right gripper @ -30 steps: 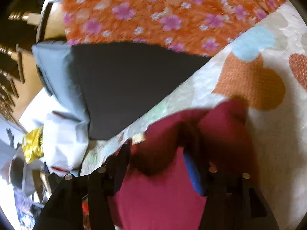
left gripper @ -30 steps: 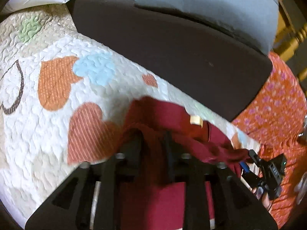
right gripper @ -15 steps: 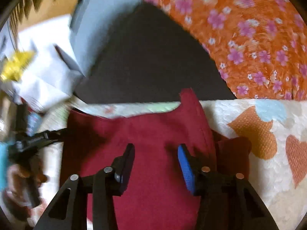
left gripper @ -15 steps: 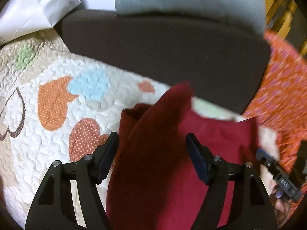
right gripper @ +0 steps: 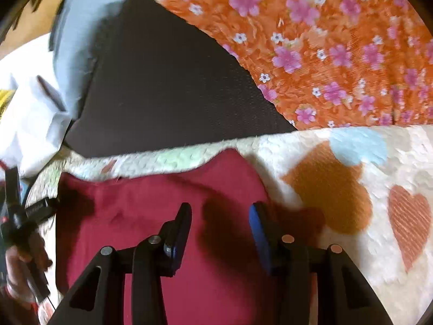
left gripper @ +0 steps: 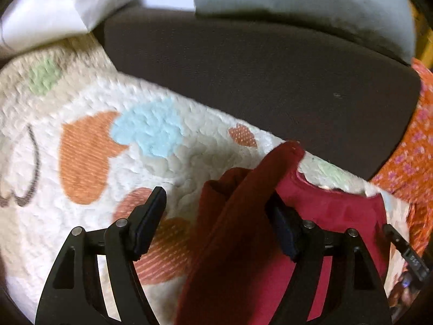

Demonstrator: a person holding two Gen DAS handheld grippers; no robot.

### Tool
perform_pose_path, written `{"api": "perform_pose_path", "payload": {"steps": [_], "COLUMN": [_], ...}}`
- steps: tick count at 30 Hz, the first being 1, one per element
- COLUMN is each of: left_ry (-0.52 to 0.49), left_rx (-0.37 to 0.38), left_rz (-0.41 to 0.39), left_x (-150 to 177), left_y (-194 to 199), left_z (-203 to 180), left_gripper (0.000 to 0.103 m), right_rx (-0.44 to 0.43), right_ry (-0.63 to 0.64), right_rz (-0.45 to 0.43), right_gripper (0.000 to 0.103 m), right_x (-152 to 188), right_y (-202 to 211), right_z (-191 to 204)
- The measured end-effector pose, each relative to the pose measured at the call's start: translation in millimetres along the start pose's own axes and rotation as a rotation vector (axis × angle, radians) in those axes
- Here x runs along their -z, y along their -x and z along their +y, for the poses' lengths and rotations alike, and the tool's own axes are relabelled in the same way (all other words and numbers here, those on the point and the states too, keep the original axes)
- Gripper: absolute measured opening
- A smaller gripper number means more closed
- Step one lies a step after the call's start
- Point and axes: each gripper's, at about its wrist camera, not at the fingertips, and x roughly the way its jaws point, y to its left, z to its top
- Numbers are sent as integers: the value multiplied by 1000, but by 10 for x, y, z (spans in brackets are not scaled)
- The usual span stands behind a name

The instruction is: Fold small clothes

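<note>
A dark red garment [left gripper: 243, 243] lies on a quilt with heart patches [left gripper: 108, 162]. A raised fold of it runs up between the fingers of my left gripper [left gripper: 213, 195] and leans on the right finger only. The left finger stands off the cloth over the quilt, and the jaws are opening. In the right wrist view the garment [right gripper: 135, 216] lies spread flat, its neckline toward the quilt's far edge. My right gripper [right gripper: 219, 207] hovers over it, open, with nothing pinched between its blue pads.
A dark brown cushion [left gripper: 257, 81] borders the quilt's far edge, with a grey-blue pillow [left gripper: 297, 5] and white cloth [left gripper: 54, 13] behind. Orange floral fabric [right gripper: 324, 40] lies to the right. A hand holding the left gripper [right gripper: 21, 216] shows at the left edge.
My left gripper let go of the bunched red fabric and its jaws spread wide. The garment went from a crumpled heap to lying flat. My right gripper rolled and its jaws narrowed.
</note>
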Motion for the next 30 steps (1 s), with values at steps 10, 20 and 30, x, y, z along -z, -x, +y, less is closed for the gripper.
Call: {"api": "perform_pose_path", "payload": {"steps": [10, 20, 30], "left_ry": [12, -101, -121], "left_rx": [-82, -110, -120], "left_rz": [42, 5, 36], "left_x": [279, 580, 1039], "left_y": [-128, 501, 876], "left_z": [161, 121, 15], "left_gripper": [75, 75, 75], "right_rx": [71, -61, -205], "right_ry": [40, 94, 113], "right_rz": [23, 12, 54], "right_gripper": [43, 44, 44], "right_x": [100, 317, 273], "right_y": [-95, 358, 50], "right_z": [87, 530, 1384]}}
